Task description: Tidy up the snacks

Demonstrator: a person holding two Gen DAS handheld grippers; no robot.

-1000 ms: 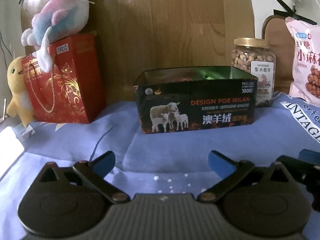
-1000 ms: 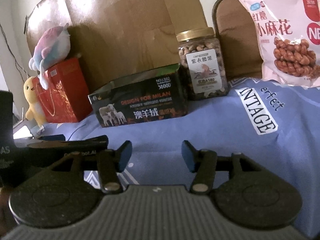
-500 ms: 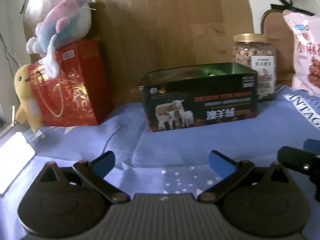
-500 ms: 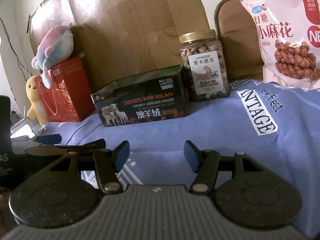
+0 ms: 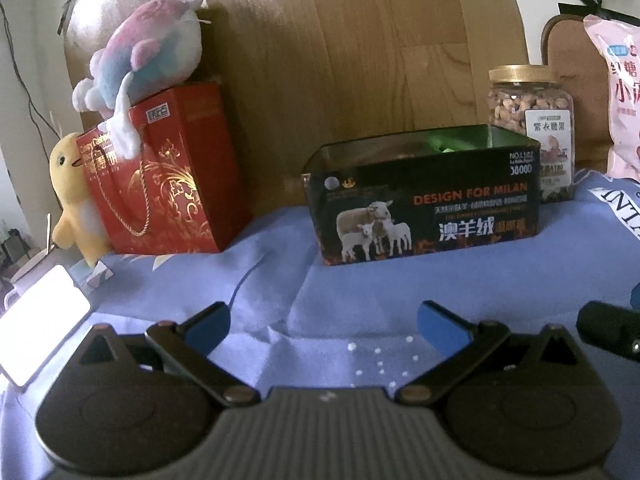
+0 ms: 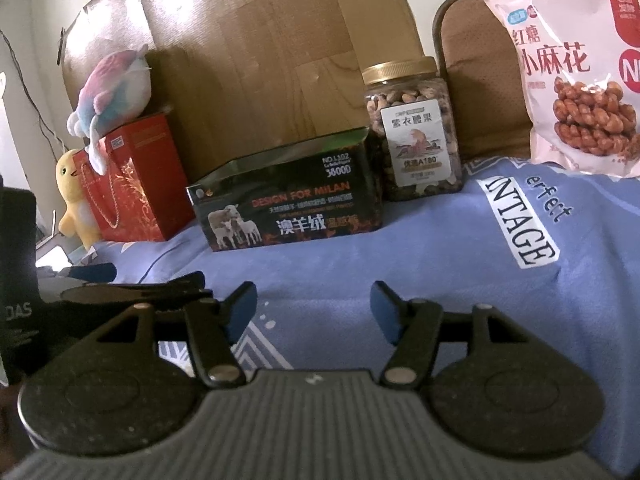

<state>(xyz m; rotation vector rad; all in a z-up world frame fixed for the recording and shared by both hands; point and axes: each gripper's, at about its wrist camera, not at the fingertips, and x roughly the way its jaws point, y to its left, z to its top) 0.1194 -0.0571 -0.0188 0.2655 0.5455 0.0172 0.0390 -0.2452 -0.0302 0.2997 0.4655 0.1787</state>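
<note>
Left gripper (image 5: pixel 323 322) wide open, empty. Right gripper (image 6: pixel 313 307) opening, nothing between jaws. Open dark sheep-printed box (image 6: pixel 288 208) at blue bedsheet's (image 6: pixel 420 264) back edge, touching gold-lidded clear nut jar (image 6: pixel 412 132); pink snack bag (image 6: pixel 576 72) far right.

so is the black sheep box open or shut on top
Open: the black sheep box has no lid, and the left wrist view shows its green inner wall and something inside.

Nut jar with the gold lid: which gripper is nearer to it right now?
Right, likely. The nut jar stands just right of straight ahead of the right gripper, whose jaws are opening, empty. The left gripper sits further left, facing the black box.
</note>
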